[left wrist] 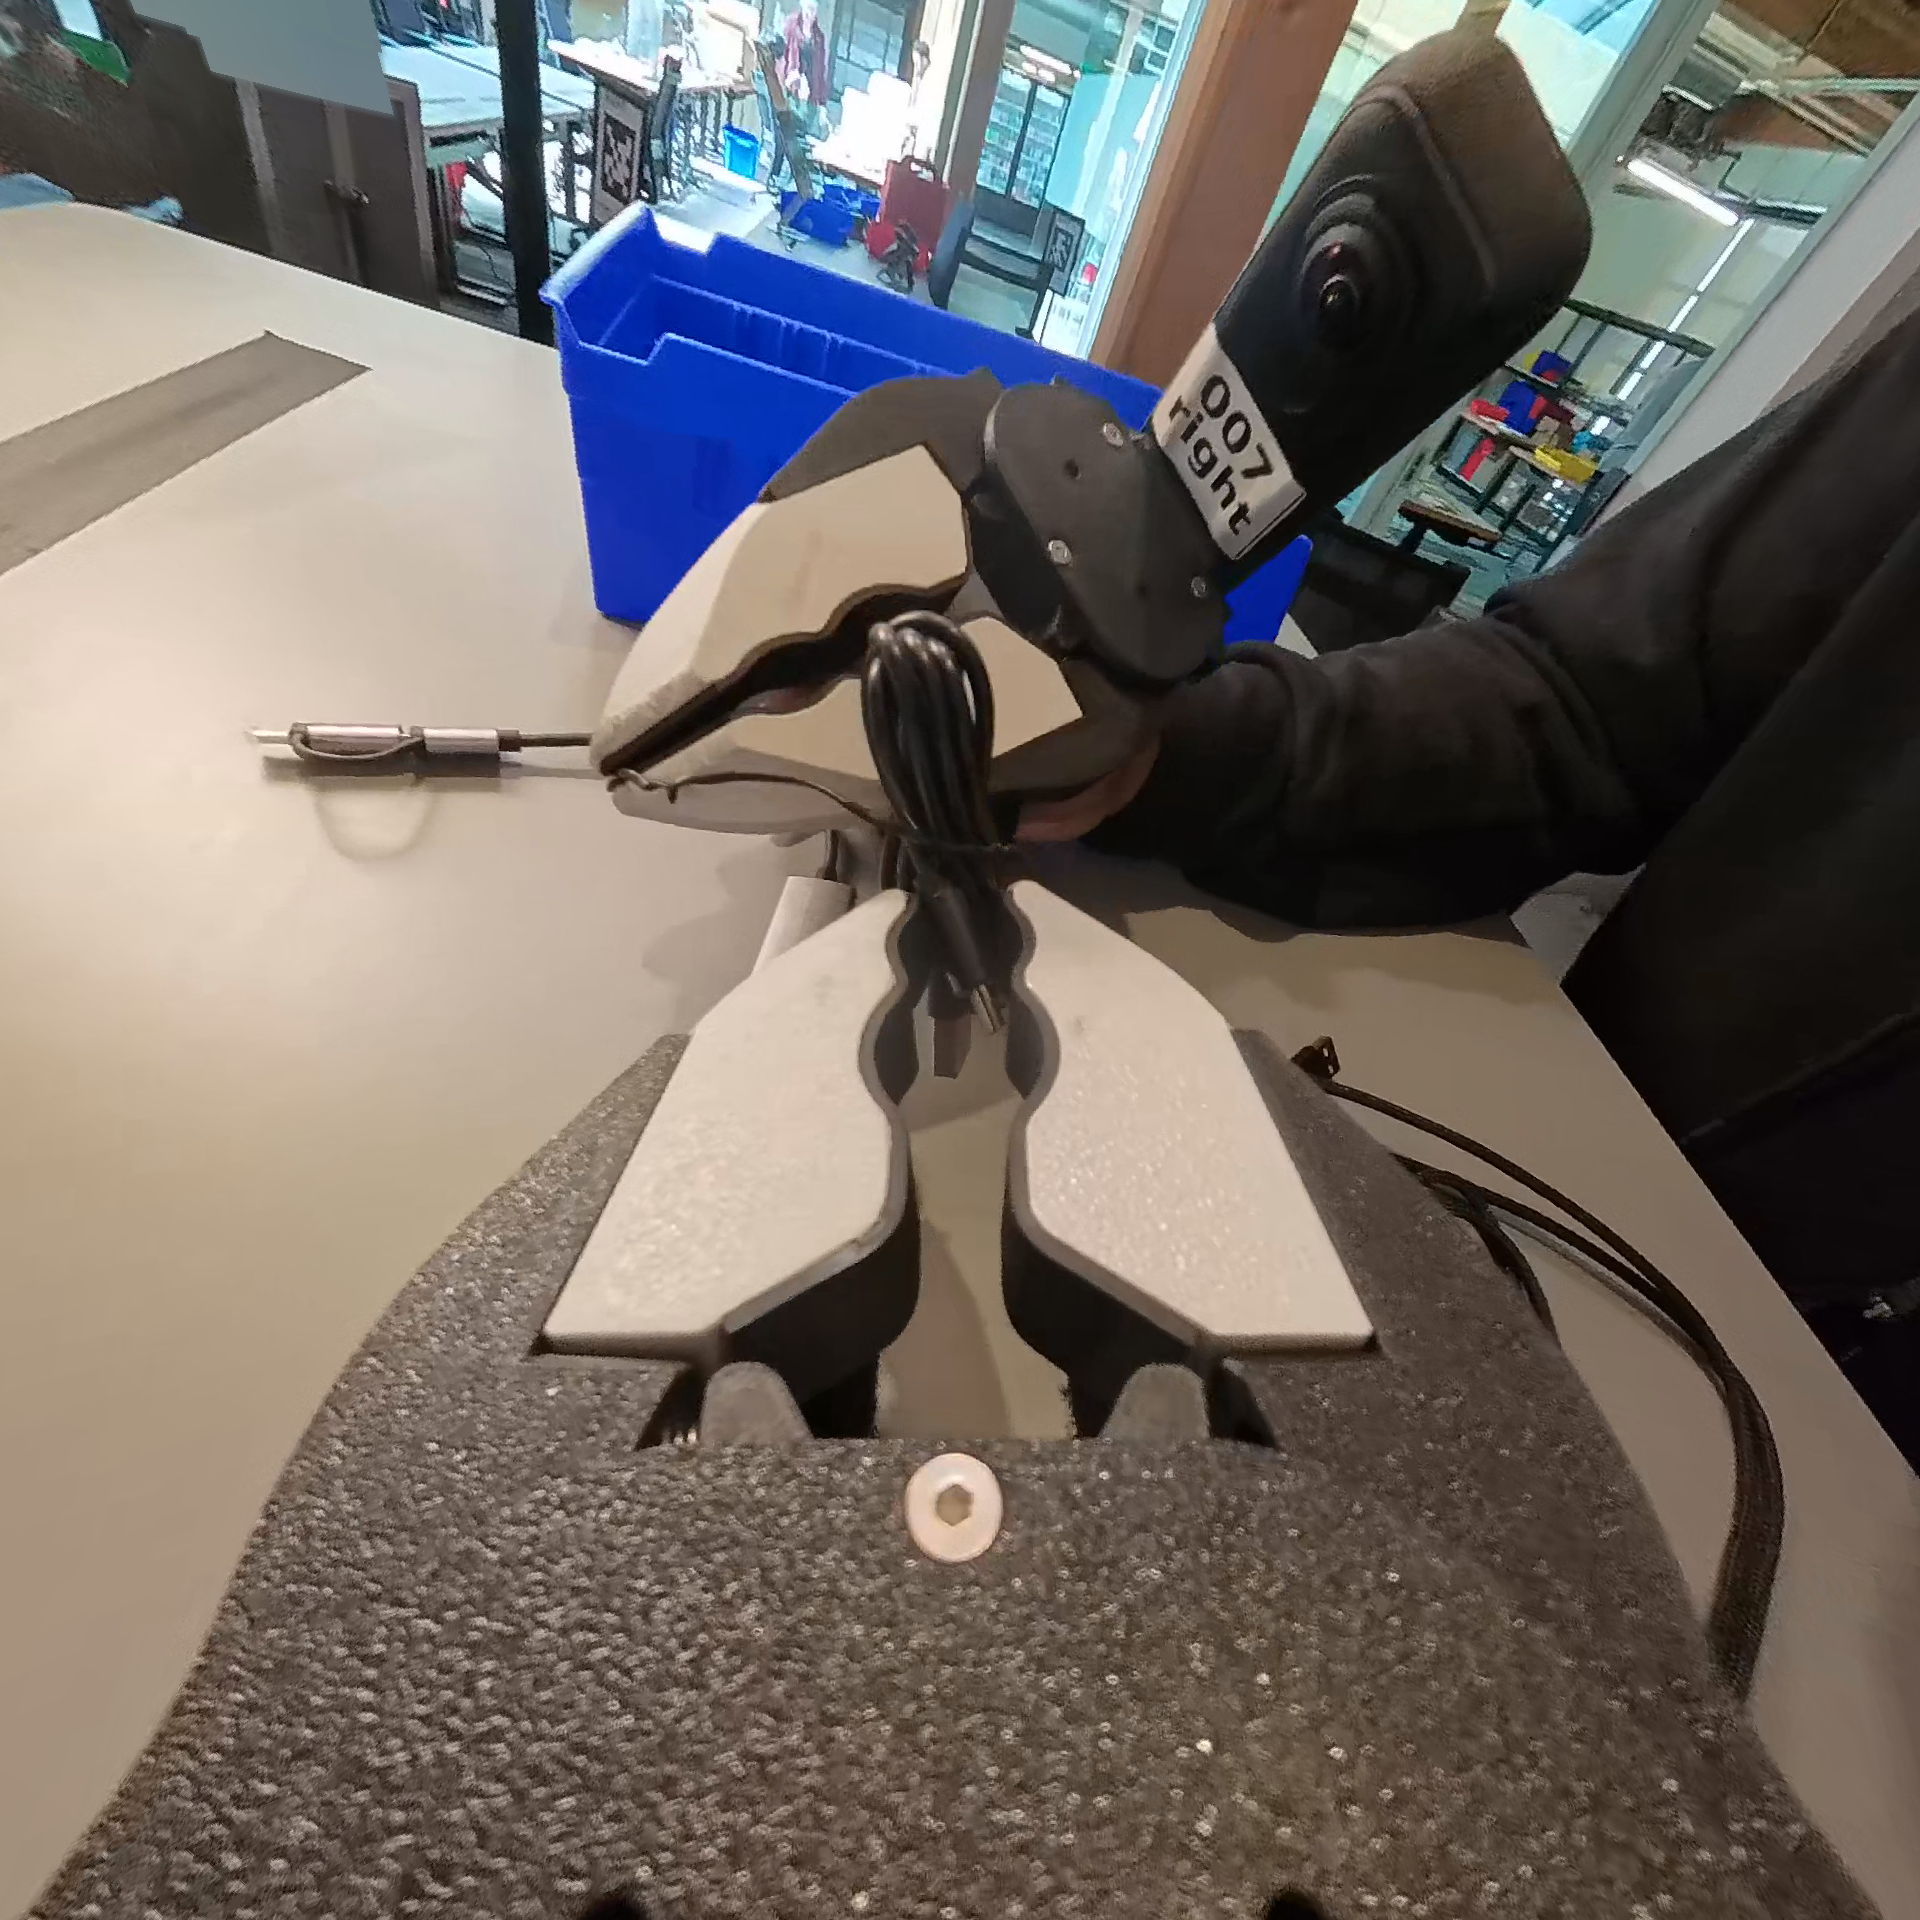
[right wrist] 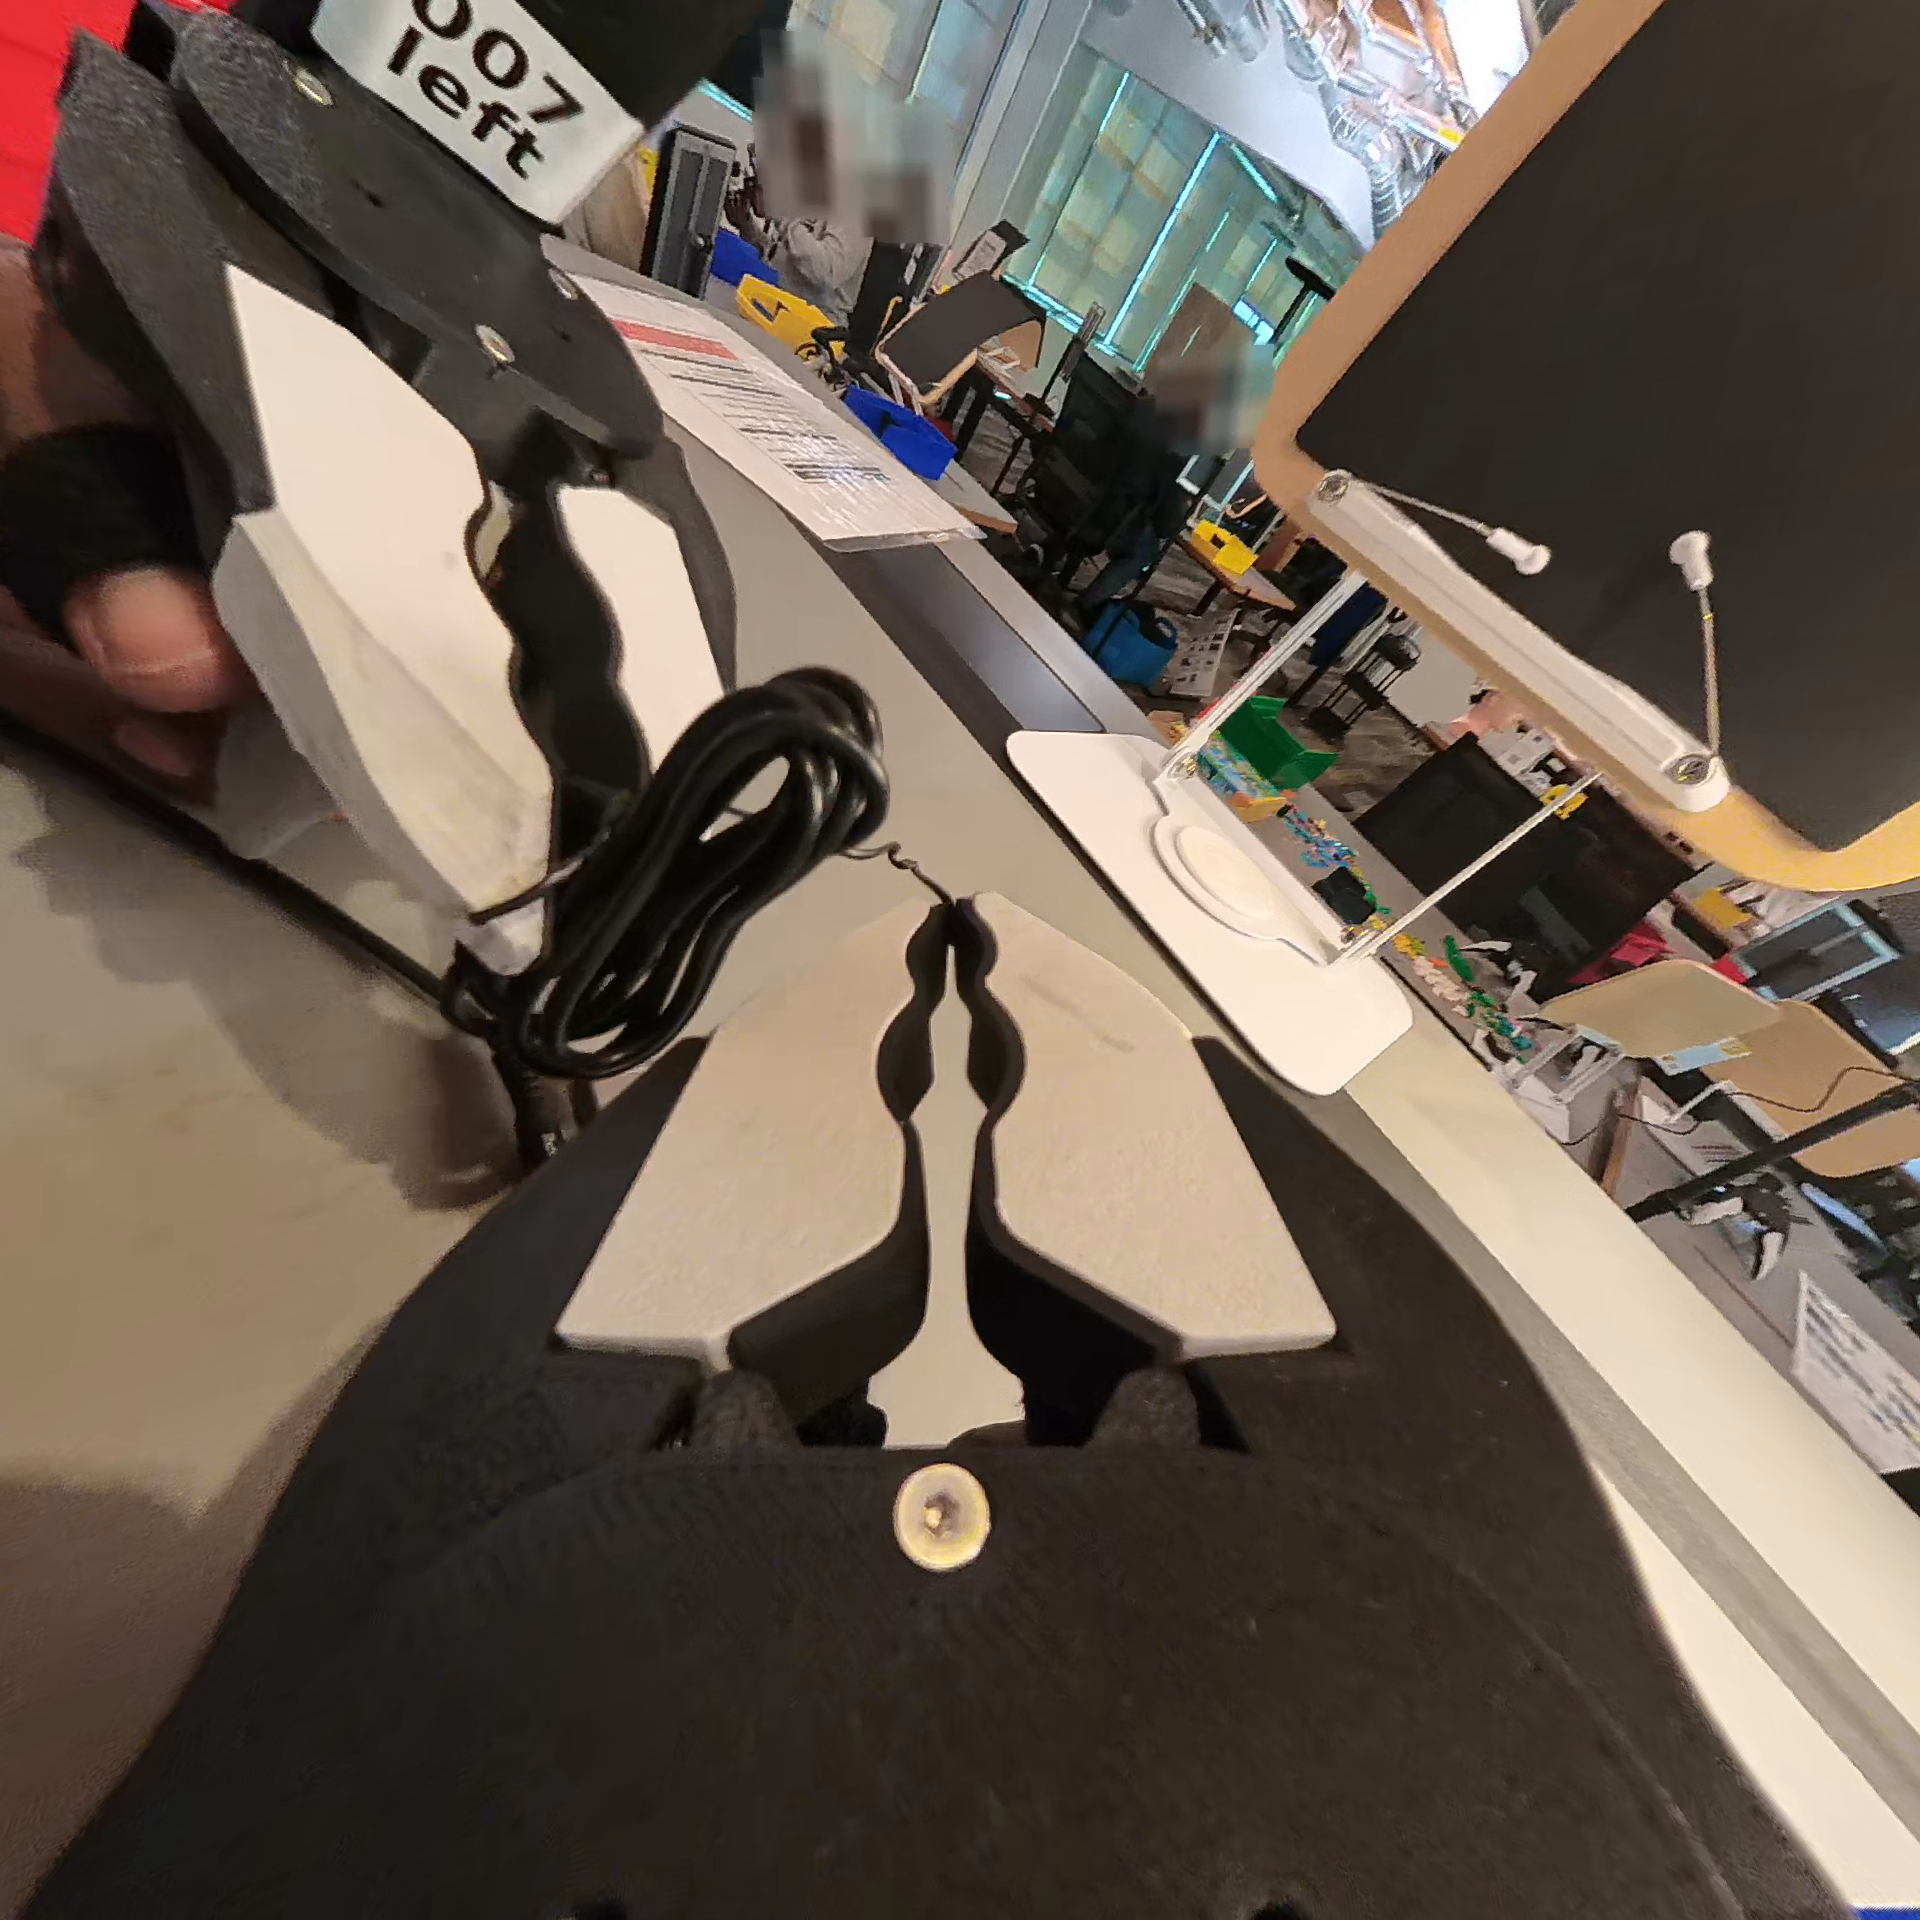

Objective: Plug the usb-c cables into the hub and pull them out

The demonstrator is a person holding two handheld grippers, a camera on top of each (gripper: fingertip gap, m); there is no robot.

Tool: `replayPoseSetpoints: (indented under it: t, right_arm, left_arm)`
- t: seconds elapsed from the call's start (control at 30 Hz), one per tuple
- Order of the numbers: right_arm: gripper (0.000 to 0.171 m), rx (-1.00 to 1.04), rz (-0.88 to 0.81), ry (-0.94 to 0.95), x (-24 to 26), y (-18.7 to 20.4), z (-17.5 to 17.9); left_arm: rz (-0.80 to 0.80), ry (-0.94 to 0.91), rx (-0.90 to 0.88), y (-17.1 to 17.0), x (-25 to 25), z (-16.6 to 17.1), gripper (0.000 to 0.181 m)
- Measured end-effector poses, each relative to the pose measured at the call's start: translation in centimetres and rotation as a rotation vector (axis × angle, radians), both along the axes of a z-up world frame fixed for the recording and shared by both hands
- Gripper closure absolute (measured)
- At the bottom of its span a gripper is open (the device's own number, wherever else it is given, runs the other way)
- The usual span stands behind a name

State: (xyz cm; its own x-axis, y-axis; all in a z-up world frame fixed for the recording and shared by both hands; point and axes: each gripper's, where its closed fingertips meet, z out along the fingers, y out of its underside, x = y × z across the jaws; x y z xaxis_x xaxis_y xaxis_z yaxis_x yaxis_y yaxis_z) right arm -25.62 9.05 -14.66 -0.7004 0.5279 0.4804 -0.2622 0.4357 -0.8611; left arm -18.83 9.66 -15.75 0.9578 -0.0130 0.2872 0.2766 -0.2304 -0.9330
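My left gripper (left wrist: 958, 914) pinches the coiled black usb-c cable bundle (left wrist: 928, 727) near its wire twist tie (right wrist: 899, 862), the plug ends hanging back between my grey fingers (left wrist: 790, 1101). My right gripper (right wrist: 954, 909) is pressed together on the tie's thin loose end. In the left wrist view, a slim metal hub with a short cord (left wrist: 395, 740) lies on the beige table (left wrist: 260, 1039) at nine o'clock of the bundle, a blue plastic bin (left wrist: 707, 416) at eleven.
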Motion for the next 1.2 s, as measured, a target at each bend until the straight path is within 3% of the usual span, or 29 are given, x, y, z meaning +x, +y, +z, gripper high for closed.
replayPoseSetpoints:
  t: [0.2, 0.37, 0.63, 0.73, 0.87, 0.97, 1.2]
  right_arm:
    - [0.170, -0.028, -0.078, 0.019, -1.2, 1.0, 0.1]
    - [0.170, -0.068, -0.099, -0.013, -1.8, 1.7, 0.1]
    - [0.170, -0.040, -0.080, -0.016, -1.5, 1.4, -0.4]
    - [0.170, -0.058, -0.002, -0.073, -0.4, 0.4, -0.5]
    - [0.170, -0.174, 0.230, -0.293, 3.9, -3.4, 1.3]
    - [0.171, -0.186, 0.362, -0.314, 8.3, -7.3, 4.1]
    - [0.170, -0.234, 0.733, -0.574, 19.2, -20.1, 6.4]
  left_arm:
    - [-0.104, -0.010, -0.051, 0.6, 1.9, -0.7, 0.169]
    - [-0.086, -0.005, -0.070, 0.8, 1.7, -1.0, 0.169]
    - [0.270, -0.115, 0.152, -1.9, -5.1, 1.4, 0.168]
    - [0.359, -0.169, 0.179, -2.8, -6.7, 1.4, 0.168]
    - [0.395, -0.191, 0.159, -2.9, -7.4, 1.0, 0.168]
    - [0.394, -0.221, 0.155, -2.8, -7.7, 0.8, 0.168]
    - [0.359, -0.285, 0.168, -2.8, -7.7, 0.7, 0.168]
